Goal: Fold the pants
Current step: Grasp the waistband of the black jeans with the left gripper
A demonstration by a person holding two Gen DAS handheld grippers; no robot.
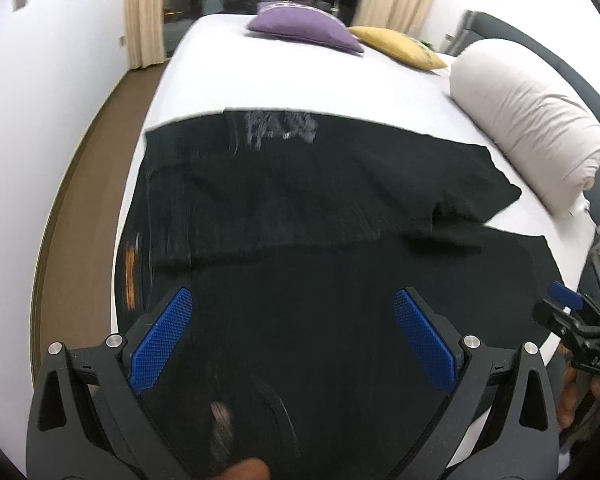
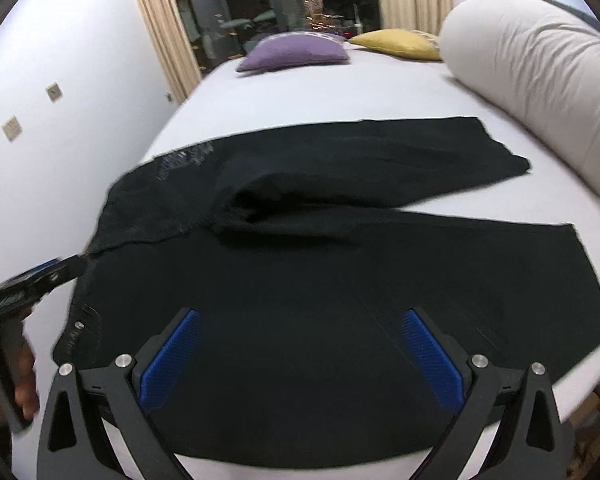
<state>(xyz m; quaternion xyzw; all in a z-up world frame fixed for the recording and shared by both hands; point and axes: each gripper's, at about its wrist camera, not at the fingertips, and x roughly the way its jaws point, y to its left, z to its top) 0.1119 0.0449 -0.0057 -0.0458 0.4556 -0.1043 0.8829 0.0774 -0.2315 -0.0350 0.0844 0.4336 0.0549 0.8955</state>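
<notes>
Black pants (image 1: 300, 184) (image 2: 340, 248) lie spread on a white bed (image 1: 284, 80) (image 2: 300, 92), waistband to the left, both legs running right. A pale print shows near the waist. My left gripper (image 1: 294, 300) hovers open over the near leg close to the waistband, nothing between its blue pads. It also shows at the left edge of the right wrist view (image 2: 56, 274), tip at the waistband corner. My right gripper (image 2: 300, 320) stands open above the near leg with nothing held; it appears at the right edge of the left wrist view (image 1: 568, 304).
A rolled white duvet (image 1: 532, 120) (image 2: 540, 72) lies along the bed's right side. A purple cushion (image 1: 304, 28) (image 2: 296, 54) and a yellow cushion (image 1: 400, 46) (image 2: 396, 42) sit at the far end. Wall and brown floor (image 1: 96, 168) run along the left; curtains and a dark window behind.
</notes>
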